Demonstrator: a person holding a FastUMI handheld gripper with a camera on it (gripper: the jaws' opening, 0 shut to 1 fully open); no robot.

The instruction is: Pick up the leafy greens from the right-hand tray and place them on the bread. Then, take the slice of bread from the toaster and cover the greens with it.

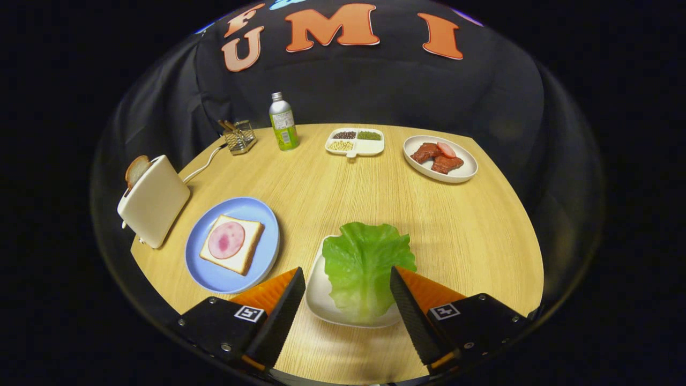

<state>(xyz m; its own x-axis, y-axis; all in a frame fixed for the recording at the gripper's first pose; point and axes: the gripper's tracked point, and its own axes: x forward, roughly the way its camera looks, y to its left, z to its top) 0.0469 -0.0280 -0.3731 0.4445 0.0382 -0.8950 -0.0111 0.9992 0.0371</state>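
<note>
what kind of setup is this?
Likely a staged kitchen table in a recording booth: toaster holding bread, plated food on a round wooden table, black cloth wall behind. Claw open around the lettuce.

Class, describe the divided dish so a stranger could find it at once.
At the table's far edge, between the bottle and the meat plate, far beyond the open fingers, sits a white dish. It alone has compartments holding beans or seeds.

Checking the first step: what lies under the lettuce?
A white tray sits under the lettuce; its middle is covered by the leaf. The hand-held gripper is open, fingers either side of the leaf.
</note>
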